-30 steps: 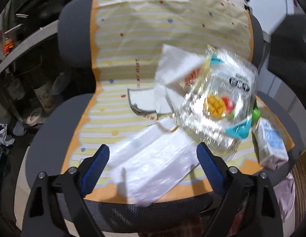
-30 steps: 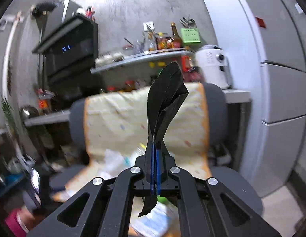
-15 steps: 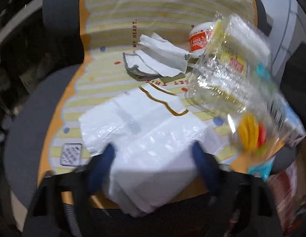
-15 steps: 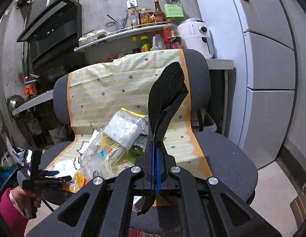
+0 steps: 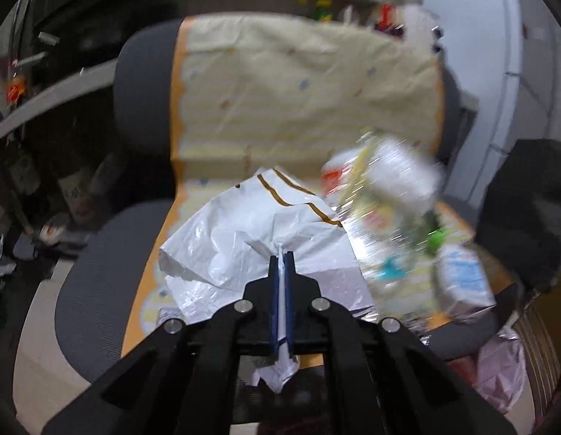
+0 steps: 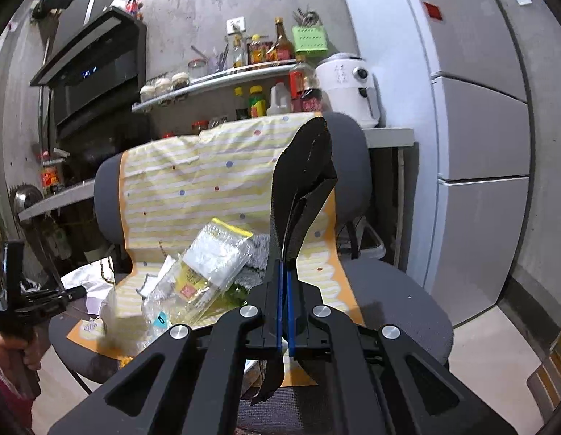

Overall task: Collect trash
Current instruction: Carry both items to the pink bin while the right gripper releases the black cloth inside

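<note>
My left gripper (image 5: pixel 281 258) is shut on a crumpled white plastic bag (image 5: pixel 244 250), which is lifted off the front of a grey office chair (image 5: pixel 99 253). A clear plastic wrapper (image 5: pixel 385 195) with fruit print hangs blurred to the right of it. A white and blue carton (image 5: pixel 461 279) lies at the seat's right. My right gripper (image 6: pixel 283 266) is shut on a black trash bag (image 6: pixel 306 185) that stands up above its fingers. In the right wrist view the left gripper (image 6: pixel 72 293) holds the white bag (image 6: pixel 95 279) at the far left, beside the clear wrapper (image 6: pixel 208 268).
A yellow striped cloth (image 6: pixel 208 181) covers the chair's back and seat. A kitchen shelf (image 6: pixel 222 79) with bottles and a white appliance (image 6: pixel 349 87) stand behind. A grey fridge (image 6: pixel 480 145) fills the right. A person's hand (image 6: pixel 12 351) grips the left tool. A pink bag (image 5: pixel 501 366) sits low right.
My left gripper has shut on the white plastic bag and raised it from the seat. The clear wrapper has shifted. The right gripper keeps its hold on the black bag.
</note>
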The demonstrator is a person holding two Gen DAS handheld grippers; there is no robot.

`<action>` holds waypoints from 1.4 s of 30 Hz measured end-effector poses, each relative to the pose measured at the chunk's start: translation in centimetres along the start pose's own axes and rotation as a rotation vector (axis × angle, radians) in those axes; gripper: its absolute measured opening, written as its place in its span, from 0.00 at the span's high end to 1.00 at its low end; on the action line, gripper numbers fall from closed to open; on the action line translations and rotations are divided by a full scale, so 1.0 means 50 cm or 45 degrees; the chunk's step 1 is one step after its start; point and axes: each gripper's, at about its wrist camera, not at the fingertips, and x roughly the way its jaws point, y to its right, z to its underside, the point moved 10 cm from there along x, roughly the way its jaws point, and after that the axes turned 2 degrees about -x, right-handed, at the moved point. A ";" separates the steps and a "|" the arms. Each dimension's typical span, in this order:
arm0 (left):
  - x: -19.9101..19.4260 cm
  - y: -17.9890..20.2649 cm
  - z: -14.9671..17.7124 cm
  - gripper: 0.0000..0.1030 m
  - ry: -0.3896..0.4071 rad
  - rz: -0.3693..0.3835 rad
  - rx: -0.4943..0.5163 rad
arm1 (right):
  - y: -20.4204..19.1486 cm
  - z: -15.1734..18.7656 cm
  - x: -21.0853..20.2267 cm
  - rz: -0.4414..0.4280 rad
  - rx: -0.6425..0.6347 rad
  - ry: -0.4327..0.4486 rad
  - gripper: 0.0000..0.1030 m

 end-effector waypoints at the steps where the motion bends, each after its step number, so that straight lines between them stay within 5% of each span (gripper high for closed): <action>1: -0.015 0.025 -0.008 0.99 0.015 0.025 0.009 | 0.007 -0.005 -0.011 0.007 0.006 0.010 0.98; 10: -0.084 0.236 -0.027 0.99 0.101 0.276 0.172 | 0.104 -0.037 -0.161 0.198 -0.016 0.110 0.98; 15: -0.105 0.328 -0.027 0.99 0.127 0.382 0.222 | 0.162 -0.012 -0.207 0.305 -0.005 0.064 0.98; 34: -0.089 0.641 0.114 0.99 -0.057 0.792 0.389 | 0.355 0.403 -0.159 0.566 0.250 -0.599 0.98; 38: -0.090 0.693 0.145 0.99 -0.088 0.858 0.438 | 0.365 0.484 -0.116 0.535 0.308 -0.712 0.91; 42: -0.083 0.725 0.165 0.99 -0.127 0.882 0.478 | 0.366 0.499 -0.111 0.473 0.413 -0.700 0.75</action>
